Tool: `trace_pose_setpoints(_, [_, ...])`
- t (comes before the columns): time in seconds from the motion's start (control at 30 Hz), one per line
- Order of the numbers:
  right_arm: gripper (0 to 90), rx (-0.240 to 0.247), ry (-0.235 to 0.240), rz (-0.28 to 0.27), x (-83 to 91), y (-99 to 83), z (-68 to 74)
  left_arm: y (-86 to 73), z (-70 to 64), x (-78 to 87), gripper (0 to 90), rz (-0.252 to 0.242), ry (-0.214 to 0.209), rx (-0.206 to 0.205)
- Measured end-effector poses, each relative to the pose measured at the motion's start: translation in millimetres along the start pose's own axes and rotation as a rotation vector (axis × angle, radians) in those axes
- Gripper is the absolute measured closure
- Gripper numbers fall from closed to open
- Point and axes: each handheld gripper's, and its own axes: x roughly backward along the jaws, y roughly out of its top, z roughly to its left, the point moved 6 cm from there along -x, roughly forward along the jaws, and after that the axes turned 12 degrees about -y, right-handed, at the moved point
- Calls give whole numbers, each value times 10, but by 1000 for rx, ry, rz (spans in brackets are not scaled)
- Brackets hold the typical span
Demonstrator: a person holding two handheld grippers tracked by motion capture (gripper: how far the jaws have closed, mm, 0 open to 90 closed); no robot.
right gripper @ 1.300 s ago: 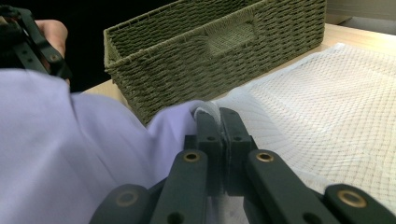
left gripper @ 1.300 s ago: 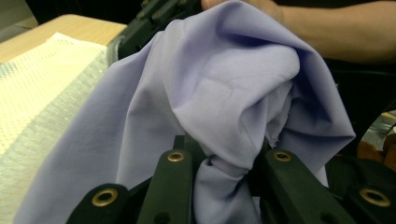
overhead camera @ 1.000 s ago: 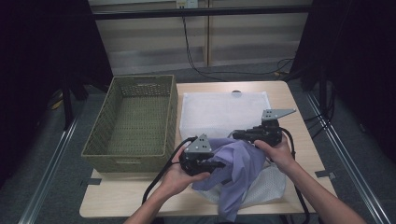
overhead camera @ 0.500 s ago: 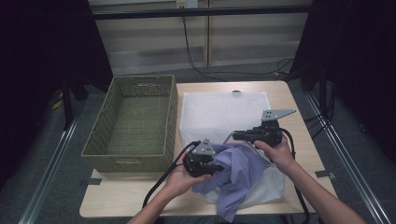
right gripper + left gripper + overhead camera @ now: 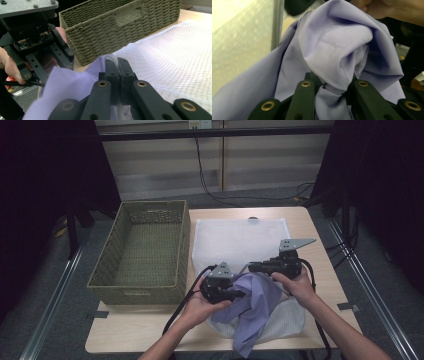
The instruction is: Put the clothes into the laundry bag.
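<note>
- Left gripper (image 5: 239, 294), black and two-jawed: clamped on a bunched fold of soft lilac woven cloth (image 5: 257, 307), the fabric squeezed between the jaws in the left gripper view (image 5: 329, 62).
- Right gripper (image 5: 254, 267), same build with a grey three-cornered plate on top: jaws pressed together on a thin edge of white mesh laundry bag (image 5: 287, 320), lilac cloth just beside the pinch in the right gripper view (image 5: 75, 87).
- Step in hand, by judgement: stuffing the cloth into the mesh bag, one tool feeding fabric, the other holding the bag mouth.
- Lilac cloth: near edge of the table, right of centre, partly over the bag, one tail hanging off the near edge.
- Next move, likely: pushing the bunch deeper under the lifted mesh lip while keeping that lip raised; limp fabric, prone to slipping back out.
- Second white mesh sheet (image 5: 240, 240): flat, netted, farther back on the pale wooden table (image 5: 150, 335).
- Olive woven rectangular basket (image 5: 140, 250): left side, coarse weave, open top, nothing inside.
</note>
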Motion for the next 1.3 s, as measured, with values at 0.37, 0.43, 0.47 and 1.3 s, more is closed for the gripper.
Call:
trace_pose_setpoints(0.37, [885,0,18,21,-11,-50,50,-228,275,-311,779,82,47,89])
trace_pose_setpoints(0.43, [885,3,19,23,-3,-57,66,-273,299,-344,778,93,54,94])
trace_pose_setpoints(0.47, [885,3,22,26,8,-68,89,-308,316,-373,778,95,65,108])
trace_pose_setpoints(1.3, [882,7,37,159,-63,-554,197,-401,319,-456,714,129,49,89])
